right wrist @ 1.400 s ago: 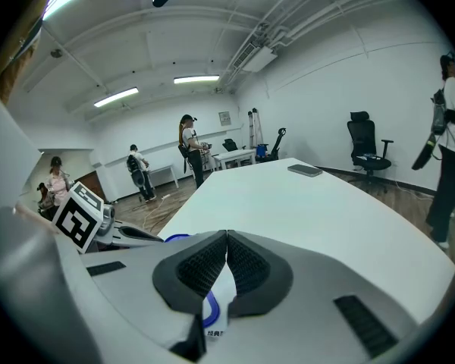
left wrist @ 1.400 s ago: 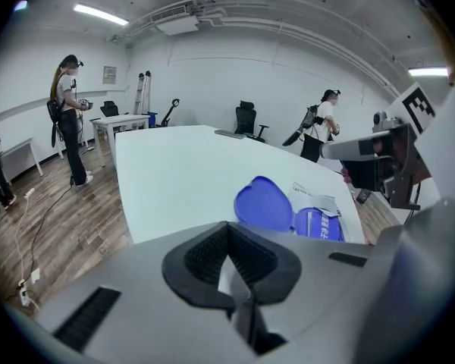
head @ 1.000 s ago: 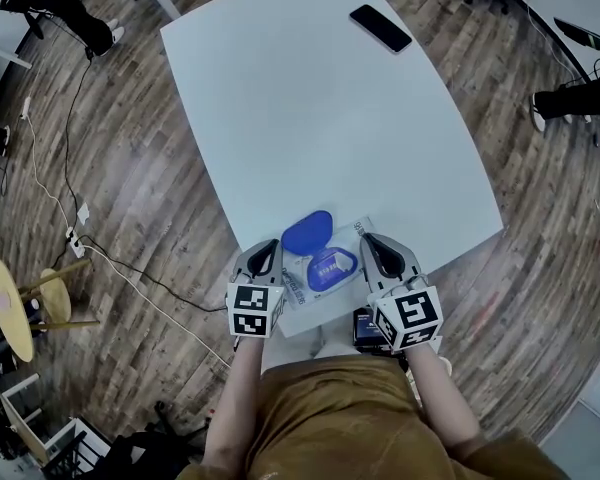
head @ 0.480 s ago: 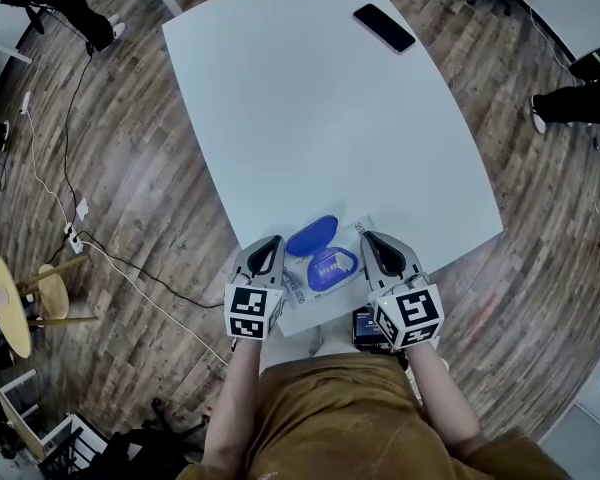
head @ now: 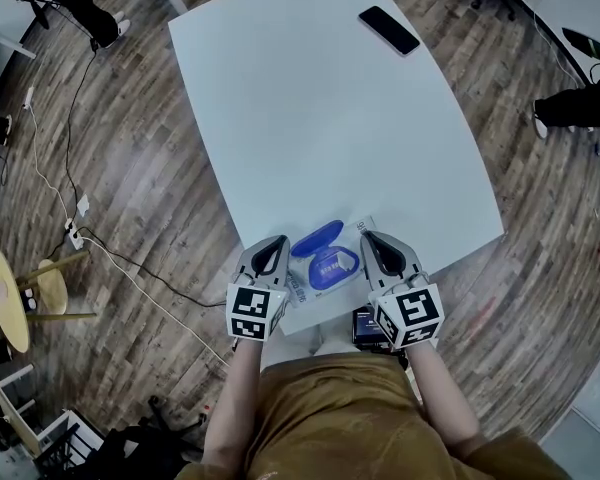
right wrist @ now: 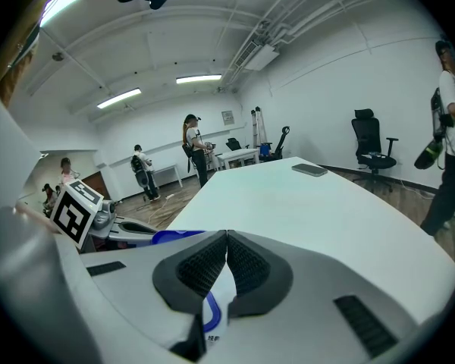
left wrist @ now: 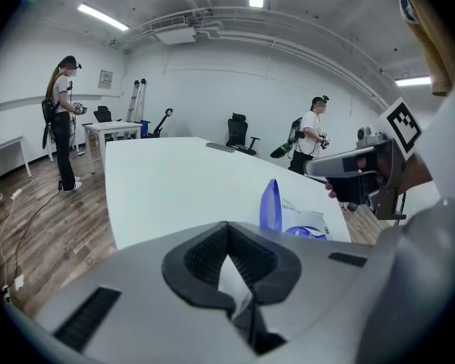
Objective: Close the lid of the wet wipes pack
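The person, in an ochre-brown top (head: 320, 418), holds both grippers side by side over the near edge of the white rectangular tabletop (head: 320, 118), close to its near left corner.

The left gripper (head: 272, 248) (left wrist: 227, 226) has its jaws brought together so that the tips meet. Behind the tips a narrow gap shows a creased white sliver, and it cannot be told whether that is pinched or merely lies below.

The right gripper (head: 368, 240) (right wrist: 227, 235) likewise has its jaws closed tip to tip. Through the gap behind them, part of the pack's blue oval ring and white printed film can be seen, so this gripper sits over the pack's right side. No view settles whether it grips anything.

Between the two grippers lies the flat white wet wipes pack with a blue oval opening (head: 325, 268) (left wrist: 307, 222) (right wrist: 212, 309), flat on the tabletop. Its blue oval plastic lid (head: 317, 238) (left wrist: 270, 203) (right wrist: 174, 236) is still open. It is hinged up on the far side of the opening and stands tilted, nearly upright in the left gripper view. The lid's left end is just beside the left gripper's tip, but whether they touch cannot be told.

Well apart, by the far right corner, a black smartphone (head: 388, 30) (right wrist: 309, 170) lies flat.
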Demonstrator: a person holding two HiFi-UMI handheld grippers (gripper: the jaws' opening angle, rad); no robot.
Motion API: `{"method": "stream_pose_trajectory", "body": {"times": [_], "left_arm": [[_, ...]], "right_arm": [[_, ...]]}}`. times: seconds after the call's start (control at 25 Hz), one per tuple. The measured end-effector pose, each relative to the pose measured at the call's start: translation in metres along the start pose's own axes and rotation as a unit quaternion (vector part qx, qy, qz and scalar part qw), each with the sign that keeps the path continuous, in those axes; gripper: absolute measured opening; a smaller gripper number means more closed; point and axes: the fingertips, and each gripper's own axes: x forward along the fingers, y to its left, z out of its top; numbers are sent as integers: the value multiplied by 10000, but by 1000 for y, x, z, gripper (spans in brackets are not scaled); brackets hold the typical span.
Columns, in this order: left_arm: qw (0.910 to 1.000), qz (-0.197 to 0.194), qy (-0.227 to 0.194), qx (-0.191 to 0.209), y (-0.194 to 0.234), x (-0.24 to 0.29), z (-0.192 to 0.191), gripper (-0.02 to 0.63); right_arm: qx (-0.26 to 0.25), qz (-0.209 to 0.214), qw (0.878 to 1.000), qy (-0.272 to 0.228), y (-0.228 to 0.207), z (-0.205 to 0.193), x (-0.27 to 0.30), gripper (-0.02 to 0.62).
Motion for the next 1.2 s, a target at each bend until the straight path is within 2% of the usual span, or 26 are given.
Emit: {"method": "stream_pose_trajectory", "body": {"times": [1.2], "left_arm": [[9993, -326, -15, 207, -33, -10, -6, 6]], "right_arm": [[0, 46, 10000, -59, 18, -8, -19, 11]]}}
